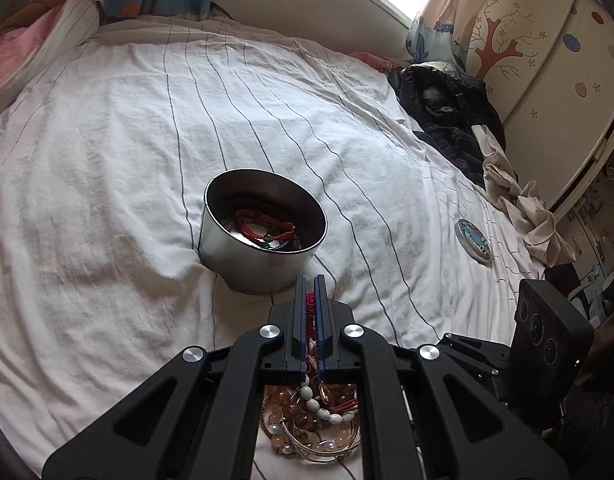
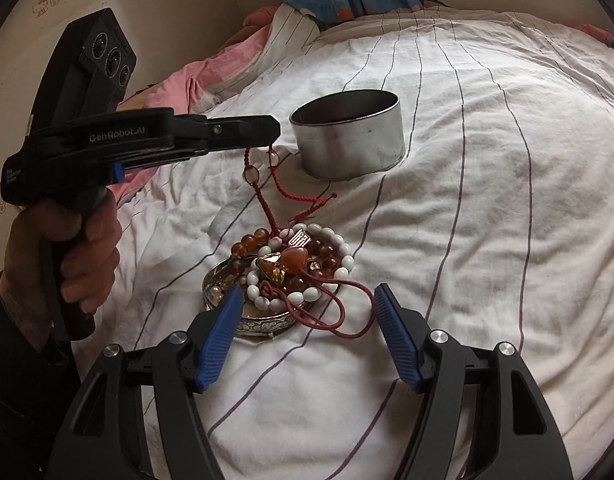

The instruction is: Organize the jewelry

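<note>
Nearest in the right wrist view, the right gripper hangs released, its blue fingers spread wide w/ nothing between them, just this side of the silver dish. The left finger sits at the dish's near-left rim; whether it touches, can't tell. The dish holds a heap of jewelry: a white bead bracelet, amber beads, and a dark red cord loop spilling off the right side onto the bed. From the heap a red braided bracelet rises near-vertical, long axis up-down, to the left gripper, held in a hand on the left. Its fingers are clenched on the braid's top; in the left wrist view red weave shows pinched between them. The lower end looks to be still at the heap, maybe snagged. Beyond, just far-right of the left fingers, stands the round tin, open-topped, w/ a red bracelet already inside. So the tin lies ahead of the left gripper, which is clearly the nearer one; likely next: lift clear, carry over the rim, drop. Open sheet all round the tin; a small round lid lies well off to the right, dark clothes further back.
</note>
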`<state>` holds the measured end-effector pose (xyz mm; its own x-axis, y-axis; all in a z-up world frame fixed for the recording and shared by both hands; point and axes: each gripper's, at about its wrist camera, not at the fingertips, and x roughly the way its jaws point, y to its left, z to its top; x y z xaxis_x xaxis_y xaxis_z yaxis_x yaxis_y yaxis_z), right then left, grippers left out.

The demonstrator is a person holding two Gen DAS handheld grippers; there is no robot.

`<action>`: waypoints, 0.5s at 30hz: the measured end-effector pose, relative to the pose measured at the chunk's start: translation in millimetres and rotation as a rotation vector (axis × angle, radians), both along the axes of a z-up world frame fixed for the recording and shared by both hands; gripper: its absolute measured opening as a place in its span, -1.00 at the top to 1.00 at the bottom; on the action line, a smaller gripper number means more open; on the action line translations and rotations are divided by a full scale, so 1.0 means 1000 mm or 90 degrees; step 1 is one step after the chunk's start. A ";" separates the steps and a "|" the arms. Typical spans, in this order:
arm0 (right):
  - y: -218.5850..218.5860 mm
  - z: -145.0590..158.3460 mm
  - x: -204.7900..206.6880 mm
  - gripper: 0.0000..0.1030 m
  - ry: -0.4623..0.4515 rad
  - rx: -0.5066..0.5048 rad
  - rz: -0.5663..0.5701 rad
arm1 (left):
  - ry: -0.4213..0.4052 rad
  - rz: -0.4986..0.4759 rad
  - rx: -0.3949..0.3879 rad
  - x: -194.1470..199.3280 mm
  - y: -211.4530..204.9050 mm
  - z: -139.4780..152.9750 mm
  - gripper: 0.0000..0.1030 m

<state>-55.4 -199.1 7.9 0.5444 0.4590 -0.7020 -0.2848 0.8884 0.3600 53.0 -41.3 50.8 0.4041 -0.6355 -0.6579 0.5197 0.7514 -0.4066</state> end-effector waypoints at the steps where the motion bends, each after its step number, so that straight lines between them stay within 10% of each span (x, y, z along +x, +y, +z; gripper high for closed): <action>1: -0.001 0.000 0.000 0.06 0.000 0.007 0.003 | 0.000 0.002 0.000 0.001 0.002 0.000 0.93; 6: -0.001 0.000 -0.002 0.87 0.002 0.022 0.016 | 0.002 0.011 0.002 0.003 0.005 -0.001 0.93; 15: -0.019 0.025 -0.011 0.92 -0.058 0.060 -0.020 | 0.000 0.020 -0.001 0.003 0.008 0.000 0.93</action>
<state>-66.8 -218.2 32.5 0.6198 0.5026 -0.6028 -0.2928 0.8607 0.4166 56.0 -33.1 50.9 0.4230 -0.6242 -0.6569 0.4962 0.7661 -0.4085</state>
